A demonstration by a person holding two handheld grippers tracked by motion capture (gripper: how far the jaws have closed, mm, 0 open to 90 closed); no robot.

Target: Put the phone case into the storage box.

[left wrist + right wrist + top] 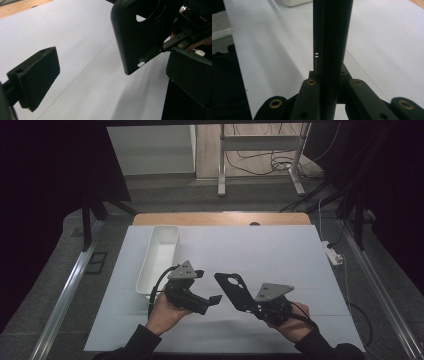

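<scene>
the right claw (248, 308) is closed on the lower edge of a flat black plastic phone case with a round camera opening (233, 290), and holds it in the air above the white sheet that covers the surface (280, 265), tilted up and toward the left. in the right gripper view the case (333, 50) stands edge-on between the two jaws, which press on both of its faces. the left claw (215, 299) is open and holds nothing; it points toward the case and stays just beside its lower part, not touching it. in the left gripper view the case (135, 42) hangs between the two spread jaws, with its round opening near the top.

the case looks light and thin, so it should need little force to carry. it seems to be a shell that can bend a little, and the smooth faces may slip if the grip is only on a corner. the safest place to take hold is probably a straight side edge, away from the round opening where the material is narrow and weaker. the left claw would do well to close on the free long edge, opposite to the right claw.

a long white plastic tray (159, 257) lies at the left part of the surface, well apart from the case, and it looks empty.
</scene>
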